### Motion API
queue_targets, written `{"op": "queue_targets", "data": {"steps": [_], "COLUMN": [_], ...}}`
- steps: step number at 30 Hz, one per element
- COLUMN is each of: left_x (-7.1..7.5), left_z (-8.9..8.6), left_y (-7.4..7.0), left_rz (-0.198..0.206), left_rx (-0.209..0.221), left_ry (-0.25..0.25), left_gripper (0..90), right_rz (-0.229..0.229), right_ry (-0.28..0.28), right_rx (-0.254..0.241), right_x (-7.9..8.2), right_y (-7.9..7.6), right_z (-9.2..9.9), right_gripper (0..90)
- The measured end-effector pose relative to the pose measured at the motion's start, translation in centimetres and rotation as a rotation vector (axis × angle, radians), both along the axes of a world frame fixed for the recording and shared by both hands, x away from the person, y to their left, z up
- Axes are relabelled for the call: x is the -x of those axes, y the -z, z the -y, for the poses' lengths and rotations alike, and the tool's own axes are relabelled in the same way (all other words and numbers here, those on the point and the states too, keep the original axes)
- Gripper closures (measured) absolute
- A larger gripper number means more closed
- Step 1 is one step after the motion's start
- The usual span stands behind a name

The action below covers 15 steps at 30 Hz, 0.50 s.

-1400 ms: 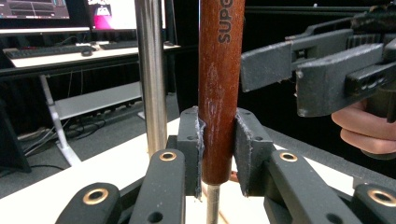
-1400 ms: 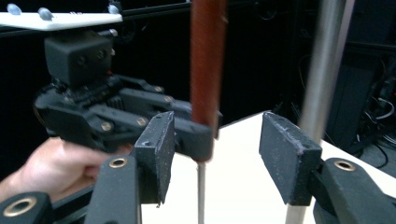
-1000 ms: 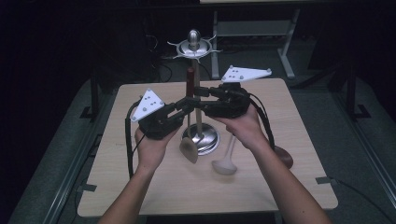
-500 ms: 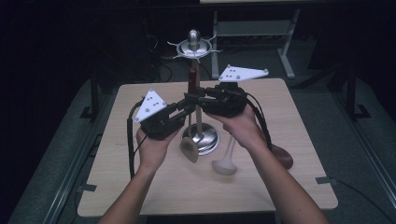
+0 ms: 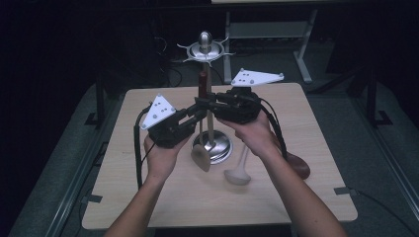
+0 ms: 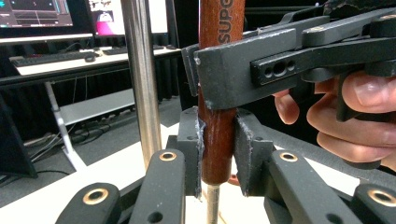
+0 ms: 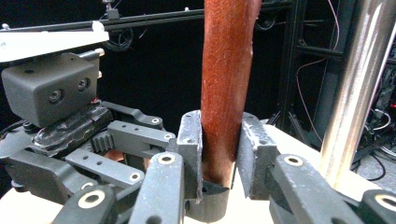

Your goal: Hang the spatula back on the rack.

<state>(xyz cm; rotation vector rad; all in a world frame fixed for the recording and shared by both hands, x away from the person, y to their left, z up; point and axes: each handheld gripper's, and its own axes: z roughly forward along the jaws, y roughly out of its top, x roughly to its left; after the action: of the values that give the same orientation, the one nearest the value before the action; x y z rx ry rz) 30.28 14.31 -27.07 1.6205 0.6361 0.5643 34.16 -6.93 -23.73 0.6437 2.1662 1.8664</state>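
The upright red-brown wooden utensil handle (image 6: 218,140) stands pinched by both jaws, the right gripper (image 5: 203,103), just closing, above the left gripper (image 5: 197,114), beside the steel stand pole (image 6: 141,79).

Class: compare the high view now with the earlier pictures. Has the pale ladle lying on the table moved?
No. The pale ladle lies just right of the stand's round metal base, exactly as before.

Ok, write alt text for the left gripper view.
A red-brown wooden handle stands upright between the left gripper jaws, with the right gripper clamped on it just above. A steel pole rises beside it, and fingers show at the right.
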Motion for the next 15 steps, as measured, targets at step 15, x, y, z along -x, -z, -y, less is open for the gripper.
{"op": "queue_targets", "data": {"steps": [15], "left_x": [-0.24], "left_z": [-0.59], "left_y": [0.05], "left_rz": [-0.038], "left_rx": [-0.011], "left_ry": [0.046], "left_gripper": [66.3], "right_rz": [0.014], "right_ry": [0.007], "right_rx": [0.029], "right_x": [0.1], "right_y": [0.0], "right_z": [-0.16], "right_gripper": [72.8]}}
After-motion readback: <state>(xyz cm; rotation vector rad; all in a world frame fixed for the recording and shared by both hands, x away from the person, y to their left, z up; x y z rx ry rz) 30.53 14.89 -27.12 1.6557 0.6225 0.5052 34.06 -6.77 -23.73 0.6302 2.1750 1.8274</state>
